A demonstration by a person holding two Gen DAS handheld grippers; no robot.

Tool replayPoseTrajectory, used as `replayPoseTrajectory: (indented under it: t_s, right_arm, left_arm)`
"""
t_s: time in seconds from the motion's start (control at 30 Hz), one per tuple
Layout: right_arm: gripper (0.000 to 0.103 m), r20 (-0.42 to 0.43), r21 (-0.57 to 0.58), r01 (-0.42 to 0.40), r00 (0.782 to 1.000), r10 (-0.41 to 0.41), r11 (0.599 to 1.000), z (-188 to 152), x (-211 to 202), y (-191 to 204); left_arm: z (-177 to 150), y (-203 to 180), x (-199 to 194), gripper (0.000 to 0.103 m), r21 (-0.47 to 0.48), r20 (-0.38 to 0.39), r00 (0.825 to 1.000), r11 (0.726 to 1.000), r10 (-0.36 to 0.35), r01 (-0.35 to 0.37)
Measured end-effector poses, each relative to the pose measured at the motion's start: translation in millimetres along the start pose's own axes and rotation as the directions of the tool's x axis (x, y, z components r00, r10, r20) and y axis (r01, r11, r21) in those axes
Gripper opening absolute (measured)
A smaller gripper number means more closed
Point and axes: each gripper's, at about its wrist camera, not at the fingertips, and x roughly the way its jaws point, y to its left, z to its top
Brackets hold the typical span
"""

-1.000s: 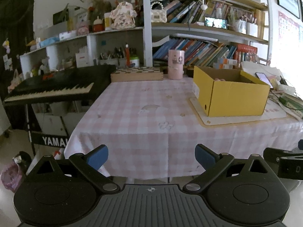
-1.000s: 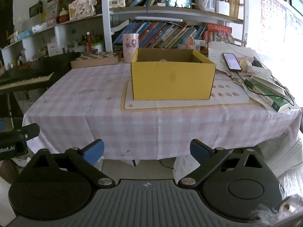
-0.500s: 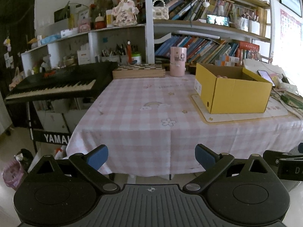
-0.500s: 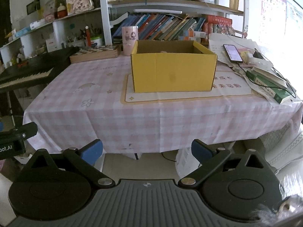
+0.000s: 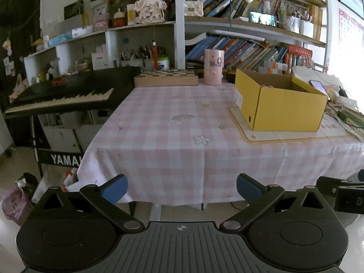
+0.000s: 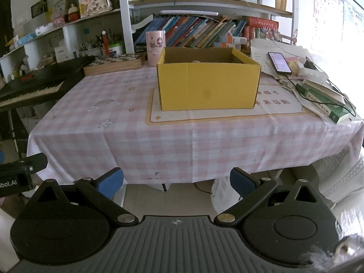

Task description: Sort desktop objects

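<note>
An open yellow cardboard box [image 5: 282,104] [image 6: 208,86] stands on a cream mat [image 6: 227,113] on the pink checked tablecloth [image 5: 173,132] [image 6: 109,132]. Something pinkish barely shows over its rim; the rest of its inside is hidden. A pink cylinder cup [image 5: 213,67] [image 6: 154,47] stands at the back beside a wooden chessboard box [image 5: 166,78] [image 6: 115,64]. My left gripper [image 5: 182,187] and right gripper [image 6: 177,180] both hang open and empty, in front of the table's near edge and below it.
A black keyboard piano [image 5: 63,93] sits left of the table. Bookshelves [image 5: 238,45] fill the back wall. A phone [image 6: 279,62], cables, papers and a green book [image 6: 323,102] crowd the table's right edge. Part of the other gripper [image 5: 341,193] shows at right.
Both cameras have risen or tilted, so the table top shows from higher and more of its surface is visible. Both grippers stay open and empty.
</note>
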Motion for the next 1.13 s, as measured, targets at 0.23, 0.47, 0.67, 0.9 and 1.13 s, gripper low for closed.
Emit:
replayPoseTrajectory:
  t_s: [0.23, 0.47, 0.67, 0.9, 1.13]
  right_arm:
    - [0.101, -0.005, -0.002, -0.002, 1.000, 0.002, 1.000, -1.2, 1.1, 0.9]
    - [0.101, -0.009, 0.000, -0.001, 1.000, 0.001, 1.000, -1.8, 1.7, 2.3]
    - [0.101, -0.012, -0.001, -0.004, 1.000, 0.004, 1.000, -2.1, 2.4, 3.5]
    - [0.101, -0.017, -0.005, -0.008, 1.000, 0.008, 1.000, -2.0, 3.5, 4.2]
    - [0.101, -0.022, -0.004, -0.009, 1.000, 0.009, 1.000, -1.9, 3.9, 4.2]
  left_arm:
    - [0.4, -0.8, 0.6, 0.103, 0.007, -0.005, 1.000, 1.000, -0.003, 0.003]
    - [0.3, 0.6, 2.6, 0.103, -0.003, -0.018, 1.000, 1.000, -0.010, 0.010]
    - [-0.6, 3.6, 3.6, 0.103, -0.022, -0.027, 1.000, 1.000, -0.015, 0.014]
    - [-1.3, 4.7, 2.4, 0.103, -0.037, -0.014, 0.999, 0.998, -0.048, 0.047]
    - [-1.5, 4.1, 4.6, 0.103, -0.038, -0.020, 0.999, 0.999, -0.032, 0.031]
